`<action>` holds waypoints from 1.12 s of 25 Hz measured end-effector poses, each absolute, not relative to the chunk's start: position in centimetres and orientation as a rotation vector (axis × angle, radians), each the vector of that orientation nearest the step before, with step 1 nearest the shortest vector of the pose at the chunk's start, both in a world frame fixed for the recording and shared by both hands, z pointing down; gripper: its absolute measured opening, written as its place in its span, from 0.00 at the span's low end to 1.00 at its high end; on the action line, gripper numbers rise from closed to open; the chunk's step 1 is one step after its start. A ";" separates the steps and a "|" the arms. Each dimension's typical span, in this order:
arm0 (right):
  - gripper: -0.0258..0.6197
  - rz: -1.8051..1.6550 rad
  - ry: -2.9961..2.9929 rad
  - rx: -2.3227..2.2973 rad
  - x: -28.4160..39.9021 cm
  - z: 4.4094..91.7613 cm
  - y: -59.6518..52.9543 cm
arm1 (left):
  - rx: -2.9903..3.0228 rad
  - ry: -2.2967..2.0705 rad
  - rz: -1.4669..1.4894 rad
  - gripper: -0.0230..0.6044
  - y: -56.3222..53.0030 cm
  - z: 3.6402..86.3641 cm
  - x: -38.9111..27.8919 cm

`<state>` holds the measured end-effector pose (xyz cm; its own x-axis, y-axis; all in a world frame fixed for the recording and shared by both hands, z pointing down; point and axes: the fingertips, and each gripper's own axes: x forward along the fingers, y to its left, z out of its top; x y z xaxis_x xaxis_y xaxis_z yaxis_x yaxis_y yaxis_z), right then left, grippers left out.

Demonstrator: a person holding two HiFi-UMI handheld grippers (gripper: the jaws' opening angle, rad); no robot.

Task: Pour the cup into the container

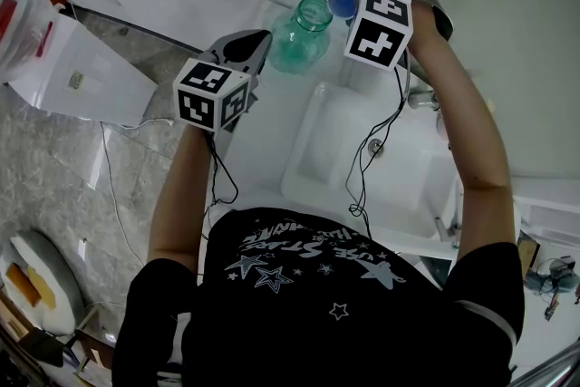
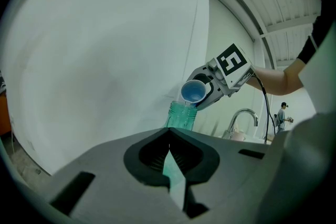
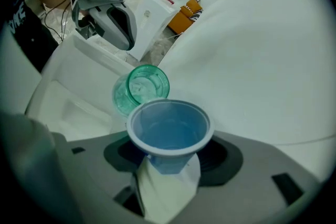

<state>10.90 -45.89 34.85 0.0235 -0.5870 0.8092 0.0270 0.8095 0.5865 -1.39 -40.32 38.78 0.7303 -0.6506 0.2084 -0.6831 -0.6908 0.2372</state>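
A clear green jar [image 1: 304, 33] stands open on the white counter beside the sink. My right gripper [image 3: 168, 164] is shut on a small blue cup [image 3: 169, 131], which is tilted with its lip just over the jar's mouth [image 3: 148, 83]. In the left gripper view the cup [image 2: 193, 93] hangs right above the jar [image 2: 181, 115]. I cannot tell whether liquid is running out. My left gripper [image 1: 261, 39] sits just left of the jar, apart from it. Its jaws meet at the tips with nothing between them [image 2: 169, 136].
A white sink basin [image 1: 362, 159] with a chrome faucet [image 2: 242, 115] lies to the right of the jar. Black cables [image 1: 367, 154] hang over the basin. A white box [image 1: 77, 77] stands on the floor at left. The white wall is close behind the jar.
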 end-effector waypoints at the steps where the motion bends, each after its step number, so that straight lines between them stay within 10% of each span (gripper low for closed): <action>1: 0.47 -0.510 -1.478 0.474 10.9 34.8 -45.9 | 2.635 -1.044 0.155 0.05 -40.3 38.8 -1.4; 28: 0.47 -0.266 -1.900 0.690 9.1 33.8 -43.6 | 2.630 -1.099 0.165 0.05 -37.5 37.8 -2.8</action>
<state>9.07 -43.55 33.75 -0.2850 -0.5744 0.7673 -0.3415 0.8089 0.4786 -2.76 -37.49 37.82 0.7032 -0.6783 0.2131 -0.7110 -0.6690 0.2166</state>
